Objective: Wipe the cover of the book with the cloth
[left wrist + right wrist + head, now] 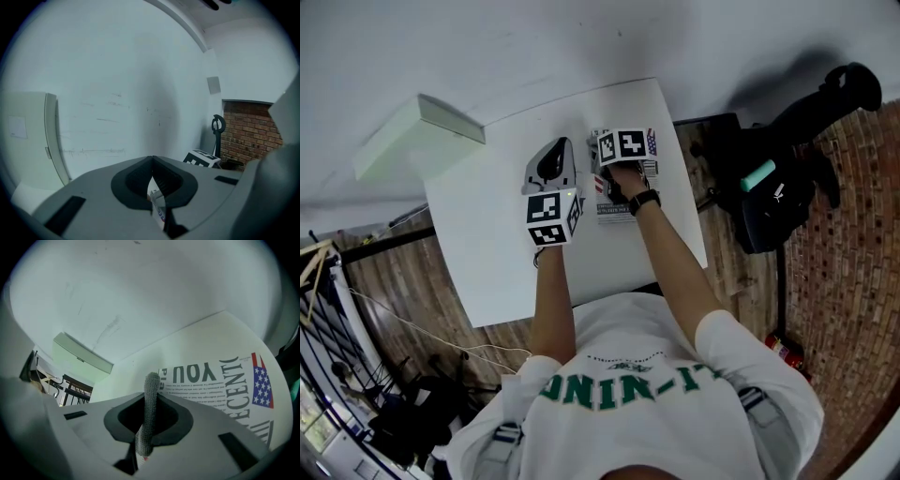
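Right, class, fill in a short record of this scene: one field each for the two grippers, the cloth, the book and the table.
left gripper: shut on a thin printed edge, apparently the book
right gripper: shut on the grey cloth, above the cover
grey cloth: narrow strip poking out past the jaws
book: flat, cover with flag print facing up
white table: bears the book
contact of cloth and cover: cannot tell

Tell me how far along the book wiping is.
Done: the cloth is picked up, clamped in the right gripper. In hand: it is over the book cover, while the left gripper is shut on a printed edge, seemingly the book's. Left: the wiping itself; no wiped area can be told from the cover.
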Available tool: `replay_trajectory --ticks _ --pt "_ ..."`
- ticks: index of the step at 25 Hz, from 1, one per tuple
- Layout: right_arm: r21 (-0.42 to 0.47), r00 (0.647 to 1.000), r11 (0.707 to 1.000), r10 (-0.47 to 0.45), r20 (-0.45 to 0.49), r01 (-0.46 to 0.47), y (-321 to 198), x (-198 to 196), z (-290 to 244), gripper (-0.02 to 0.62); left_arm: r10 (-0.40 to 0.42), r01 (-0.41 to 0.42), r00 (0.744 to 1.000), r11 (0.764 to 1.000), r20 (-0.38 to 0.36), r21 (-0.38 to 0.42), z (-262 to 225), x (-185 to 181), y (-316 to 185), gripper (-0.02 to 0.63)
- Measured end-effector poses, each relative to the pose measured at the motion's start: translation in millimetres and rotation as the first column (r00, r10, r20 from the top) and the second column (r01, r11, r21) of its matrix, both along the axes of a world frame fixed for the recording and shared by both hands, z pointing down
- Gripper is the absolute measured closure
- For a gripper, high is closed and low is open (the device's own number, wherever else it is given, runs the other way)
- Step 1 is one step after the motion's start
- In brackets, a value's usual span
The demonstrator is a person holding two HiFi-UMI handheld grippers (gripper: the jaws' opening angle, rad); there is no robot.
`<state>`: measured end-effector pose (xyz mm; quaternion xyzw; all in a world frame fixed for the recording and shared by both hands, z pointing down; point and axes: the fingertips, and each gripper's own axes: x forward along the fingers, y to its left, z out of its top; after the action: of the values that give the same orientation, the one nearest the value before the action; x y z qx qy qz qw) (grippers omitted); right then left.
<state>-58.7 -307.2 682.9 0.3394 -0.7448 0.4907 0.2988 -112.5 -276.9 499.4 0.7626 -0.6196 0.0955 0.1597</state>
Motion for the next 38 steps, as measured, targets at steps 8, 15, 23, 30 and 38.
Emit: replay_trajectory --ticks 8,15,23,30,38 --pt "0.033 0.997 0.999 0.031 -0.074 -0.029 -8 44 6 0.561 0.02 -0.02 1.0 1.0 -0.006 0.001 4 9 0 0.594" --pt "0.08 0.971 0.981 0.185 -0.153 -0.174 -24 149 3 0.562 0.051 -0.051 0.998 0.999 -0.029 0.006 6 28 -1 0.594" --pt "0.113 0.957 0.975 0.209 -0.203 -0.189 -25 162 2 0.561 0.064 -0.063 0.998 0.998 -0.022 0.018 -2 30 3 0.594" --pt "0.09 0.996 0.993 0.086 -0.034 -0.083 2 63 -15 0.561 0.005 -0.005 1.0 1.0 -0.003 0.018 -8 1 11 0.594" --pt "0.039 0.999 0.999 -0.031 -0.016 0.031 27 -1 2 0.561 -0.004 0.004 1.0 1.0 0.007 0.005 -6 -8 12 0.594"
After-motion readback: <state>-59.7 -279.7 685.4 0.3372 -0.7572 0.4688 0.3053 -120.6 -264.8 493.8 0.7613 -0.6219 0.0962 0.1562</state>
